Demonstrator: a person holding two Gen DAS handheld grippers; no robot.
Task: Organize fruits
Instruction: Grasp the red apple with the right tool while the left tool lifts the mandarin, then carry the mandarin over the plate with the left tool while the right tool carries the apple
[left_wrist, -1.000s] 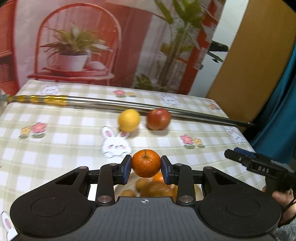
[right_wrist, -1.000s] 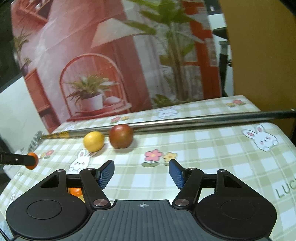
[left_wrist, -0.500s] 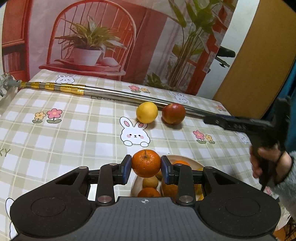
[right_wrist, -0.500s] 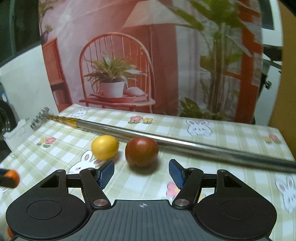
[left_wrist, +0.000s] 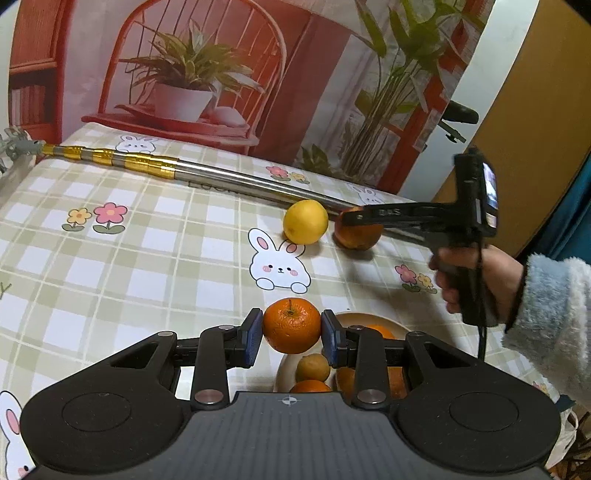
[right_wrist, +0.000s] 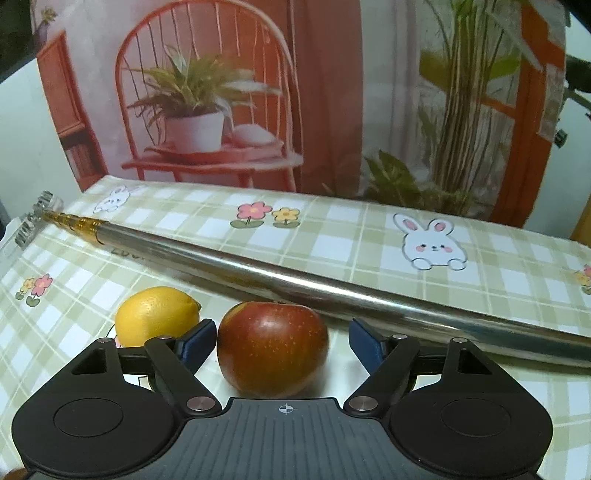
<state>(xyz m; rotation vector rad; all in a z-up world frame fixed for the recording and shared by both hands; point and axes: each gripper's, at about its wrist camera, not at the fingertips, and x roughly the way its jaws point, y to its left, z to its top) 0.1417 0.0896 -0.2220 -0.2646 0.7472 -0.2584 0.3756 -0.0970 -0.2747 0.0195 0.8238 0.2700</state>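
My left gripper (left_wrist: 291, 336) is shut on an orange tangerine (left_wrist: 291, 325), held just above the near rim of a cream bowl (left_wrist: 354, 318) that holds several oranges. My right gripper (right_wrist: 282, 339) is open, its blue pads on either side of a red apple (right_wrist: 272, 347) resting on the tablecloth; the pads are not touching it. A yellow lemon (right_wrist: 157, 314) lies just left of the apple. In the left wrist view the lemon (left_wrist: 306, 221) and the apple (left_wrist: 357, 236) sit farther back, with the right gripper's finger across the apple and a hand (left_wrist: 476, 273) holding that tool.
A long steel pole (right_wrist: 295, 277) with a gold end lies diagonally across the checked tablecloth (left_wrist: 110, 258), right behind the apple and lemon. A printed backdrop of a chair and plants hangs behind the table. A fuzzy light-blue sleeve (left_wrist: 554, 314) is at the right.
The right gripper has moved in toward the apple, which now sits between its open pads. The left gripper still holds the tangerine over the bowl, with little shift.
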